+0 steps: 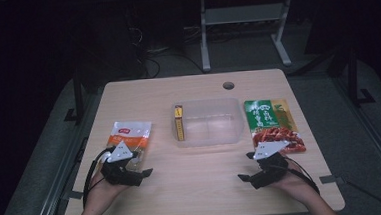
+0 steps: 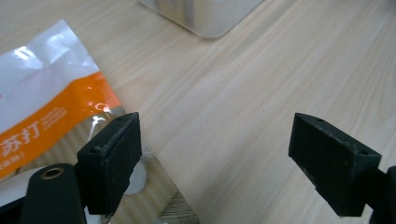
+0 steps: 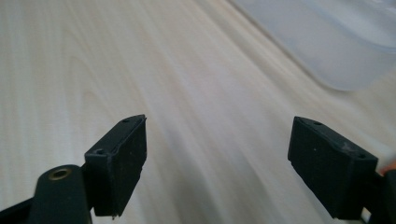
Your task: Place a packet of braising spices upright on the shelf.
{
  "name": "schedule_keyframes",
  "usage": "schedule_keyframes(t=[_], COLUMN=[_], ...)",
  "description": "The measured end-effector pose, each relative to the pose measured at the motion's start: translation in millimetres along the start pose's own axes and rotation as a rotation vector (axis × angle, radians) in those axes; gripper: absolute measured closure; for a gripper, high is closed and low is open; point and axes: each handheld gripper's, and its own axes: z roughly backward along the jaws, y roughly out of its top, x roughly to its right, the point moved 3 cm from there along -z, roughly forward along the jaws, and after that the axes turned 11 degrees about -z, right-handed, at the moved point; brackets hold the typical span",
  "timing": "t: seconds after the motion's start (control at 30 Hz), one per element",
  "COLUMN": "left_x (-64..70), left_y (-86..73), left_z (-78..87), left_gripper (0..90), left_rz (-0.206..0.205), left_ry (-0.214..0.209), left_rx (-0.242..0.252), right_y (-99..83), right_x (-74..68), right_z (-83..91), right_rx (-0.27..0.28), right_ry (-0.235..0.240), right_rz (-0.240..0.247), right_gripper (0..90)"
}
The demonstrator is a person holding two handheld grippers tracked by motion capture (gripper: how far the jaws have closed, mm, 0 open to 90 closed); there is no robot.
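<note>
From above, the table (image 1: 198, 187) carries a clear bin (image 1: 208, 122) at its middle with a yellow box (image 1: 179, 122) standing against the bin's left wall. An orange pouch (image 1: 130, 138) lies left of the bin and a green pouch (image 1: 274, 125) right of it. The left gripper (image 1: 132, 173) sits at the near end of the orange pouch, its grey plate over the pouch's near edge; the right gripper (image 1: 255, 176) sits just near of the green pouch. Both hands rest low at the near edge, forearms coming in from the bottom, jaws turned inward toward the table's middle. Neither holds anything. The likely trouble: a flat, slippery pouch gives a jaw little edge to catch, so a grab from this low angle could just push it along the wood or pinch only the film.

Along the left gripper (image 2: 215, 163), the jaws stand wide apart over bare wood. The orange pouch (image 2: 46, 107) lies at the left, its corner just by the left jaw, apparently under it, not between the two. Closing now would catch nothing or only a fold. A corner of the bin (image 2: 205, 16) shows far ahead.

Along the right gripper (image 3: 217, 163), the jaws are likewise wide open with bare table between them, and the bin (image 3: 336, 42) lies far right. This gripper points away from the green pouch, so the wrist must turn before any grab; a hasty sweep could knock the bin.
</note>
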Motion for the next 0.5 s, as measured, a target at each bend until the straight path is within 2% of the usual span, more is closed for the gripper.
schedule_keyframes(t=[0.13, 0.23, 0.33, 0.4, 0.5], left_x=[0.9, 0.5, -0.6, -0.6, -0.6], left_y=[-1.6, -1.3, -1.7, -2.5, -3.7], left_z=[-3.3, -3.0, -1.7, -1.6, -1.8], left_gripper=[16.7, 16.8, 16.7, 16.7, 16.7], left_rz=[0.004, 0.008, 0.005, 0.012, 0.012], left_ry=[-0.017, -0.017, -0.017, -0.016, -0.018], left_rx=[-0.002, 0.006, 0.011, 0.017, 0.018], right_y=[0.4, 1.6, 3.3, 4.6, 6.2], right_x=[18.0, 32.9, 42.8, 48.9, 59.6], right_z=[8.1, 13.3, 15.9, 17.2, 17.5], right_rx=[0.013, 0.033, 0.051, 0.063, 0.068], right_ry=[-0.053, -0.089, -0.106, -0.113, -0.155], right_rz=[-0.045, -0.074, -0.094, -0.1, -0.126], right_gripper=[23.6, 30.3, 40.1, 51.6, 63.0])
